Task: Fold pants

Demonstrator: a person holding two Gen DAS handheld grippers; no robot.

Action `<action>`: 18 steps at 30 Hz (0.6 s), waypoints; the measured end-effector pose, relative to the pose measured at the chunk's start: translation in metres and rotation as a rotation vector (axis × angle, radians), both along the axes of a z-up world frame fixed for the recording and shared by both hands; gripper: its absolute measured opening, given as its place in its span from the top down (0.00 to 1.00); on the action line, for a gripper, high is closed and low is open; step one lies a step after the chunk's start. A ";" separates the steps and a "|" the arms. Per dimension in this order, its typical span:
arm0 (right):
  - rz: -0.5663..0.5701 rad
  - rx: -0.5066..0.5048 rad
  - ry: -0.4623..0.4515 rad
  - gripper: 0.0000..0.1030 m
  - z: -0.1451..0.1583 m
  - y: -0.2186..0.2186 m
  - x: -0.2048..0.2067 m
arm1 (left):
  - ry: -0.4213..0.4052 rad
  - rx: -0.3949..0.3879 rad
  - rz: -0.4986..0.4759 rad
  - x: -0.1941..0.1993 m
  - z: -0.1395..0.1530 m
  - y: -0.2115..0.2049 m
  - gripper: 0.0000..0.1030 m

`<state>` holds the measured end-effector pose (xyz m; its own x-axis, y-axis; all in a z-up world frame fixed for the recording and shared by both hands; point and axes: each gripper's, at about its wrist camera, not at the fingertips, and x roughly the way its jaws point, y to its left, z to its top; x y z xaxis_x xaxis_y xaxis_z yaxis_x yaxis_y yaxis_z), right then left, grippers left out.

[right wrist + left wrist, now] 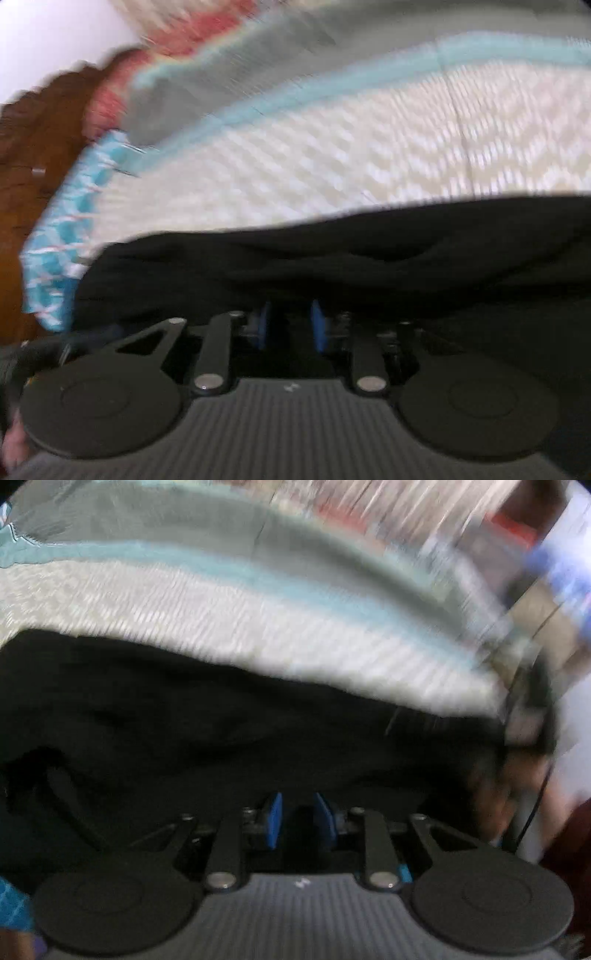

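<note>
The black pants point(229, 731) lie bunched on a white quilted bedspread point(258, 627) and fill the lower half of both blurred views. My left gripper point(297, 814) has its blue pads point(274, 818) drawn close with black cloth between them. My right gripper point(290, 325) also has its blue pads point(318, 325) close together, with black pants cloth point(332, 258) bunched over and between them.
The bedspread point(332, 158) has a light blue border point(258, 103) and a grey band beyond it. A brown wooden bed frame point(37, 147) is at the left in the right wrist view. Blurred clutter point(461, 535) lies beyond the bed.
</note>
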<state>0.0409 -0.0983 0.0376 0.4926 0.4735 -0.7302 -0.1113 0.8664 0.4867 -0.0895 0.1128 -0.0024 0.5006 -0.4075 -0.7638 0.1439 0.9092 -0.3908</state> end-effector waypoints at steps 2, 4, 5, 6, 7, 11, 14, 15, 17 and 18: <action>-0.091 -0.048 -0.037 0.95 -0.004 -0.007 0.018 | 0.011 -0.011 0.013 -0.003 -0.010 0.006 0.86; -0.165 0.019 -0.007 1.00 -0.010 -0.019 0.027 | 0.020 -0.034 0.017 -0.004 -0.008 0.011 0.86; -0.163 0.033 0.002 1.00 -0.012 -0.017 0.028 | 0.024 -0.035 0.016 -0.001 -0.005 0.009 0.86; -0.144 0.024 -0.004 1.00 -0.011 -0.013 0.028 | 0.029 -0.031 0.013 0.002 -0.005 0.009 0.86; -0.123 0.005 -0.018 1.00 -0.009 -0.010 0.025 | 0.033 -0.026 0.013 0.003 -0.003 0.009 0.85; -0.135 0.058 -0.067 0.90 0.007 -0.030 -0.004 | -0.011 -0.046 0.008 -0.004 0.019 0.008 0.69; -0.175 0.108 -0.133 0.83 0.026 -0.069 -0.039 | -0.086 -0.094 -0.024 -0.005 0.041 0.002 0.66; -0.197 0.119 -0.152 0.82 0.030 -0.084 -0.054 | -0.108 -0.101 -0.039 -0.002 0.047 -0.004 0.61; -0.258 0.139 -0.181 0.82 0.033 -0.119 -0.079 | -0.151 -0.087 -0.072 0.003 0.055 -0.021 0.54; -0.301 0.146 -0.192 0.82 0.031 -0.136 -0.087 | -0.159 -0.073 -0.093 0.008 0.056 -0.032 0.54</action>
